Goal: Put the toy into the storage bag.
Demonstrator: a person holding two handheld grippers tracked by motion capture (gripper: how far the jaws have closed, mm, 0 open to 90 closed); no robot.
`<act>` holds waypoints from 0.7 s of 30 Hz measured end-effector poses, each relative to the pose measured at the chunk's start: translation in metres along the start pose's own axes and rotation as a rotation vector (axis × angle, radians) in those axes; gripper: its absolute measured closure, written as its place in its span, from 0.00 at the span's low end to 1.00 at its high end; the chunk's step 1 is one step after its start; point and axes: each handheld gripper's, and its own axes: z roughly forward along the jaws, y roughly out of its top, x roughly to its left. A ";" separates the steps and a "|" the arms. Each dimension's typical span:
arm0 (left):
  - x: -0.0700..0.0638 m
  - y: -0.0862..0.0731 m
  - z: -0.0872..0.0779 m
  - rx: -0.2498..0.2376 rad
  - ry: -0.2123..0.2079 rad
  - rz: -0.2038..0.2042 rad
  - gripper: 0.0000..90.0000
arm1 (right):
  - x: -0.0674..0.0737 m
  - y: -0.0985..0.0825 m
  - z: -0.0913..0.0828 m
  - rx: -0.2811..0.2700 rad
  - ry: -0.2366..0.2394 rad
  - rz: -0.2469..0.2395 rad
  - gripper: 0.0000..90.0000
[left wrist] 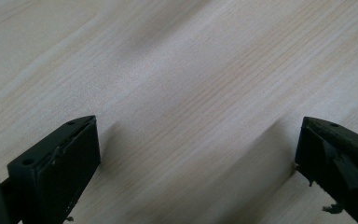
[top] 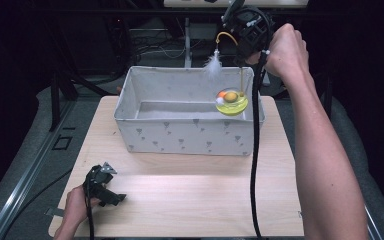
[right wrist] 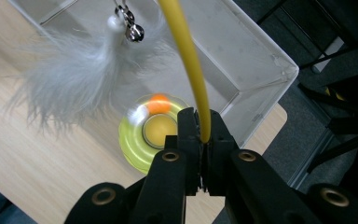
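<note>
- Right gripper (right wrist: 204,133), fingers pinching the yellow wand (right wrist: 186,56) of a cat toy (top: 231,101), holds it aloft at 1 o'clock over the bin (top: 145,131).
- The toy's yellow disc hangs above the bin's right end; its feather (top: 213,64) and bell (right wrist: 134,31) dangle from the wand's arched tip.
- Left gripper (left wrist: 196,158), fingers spread wide and empty, rests on the tabletop (top: 190,200) at 7 o'clock.
- Judged step: carrying the toy to the bin; next calls for lowering it inside, then letting go.
</note>
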 end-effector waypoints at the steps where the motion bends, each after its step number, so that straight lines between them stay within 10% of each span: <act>1: 0.000 0.000 0.000 -0.001 0.000 0.000 0.00 | -0.002 0.002 0.004 0.000 0.003 0.007 0.98; 21: 0.000 0.000 0.000 -0.008 -0.003 -0.002 0.00 | -0.022 0.009 0.056 0.000 0.011 0.095 0.97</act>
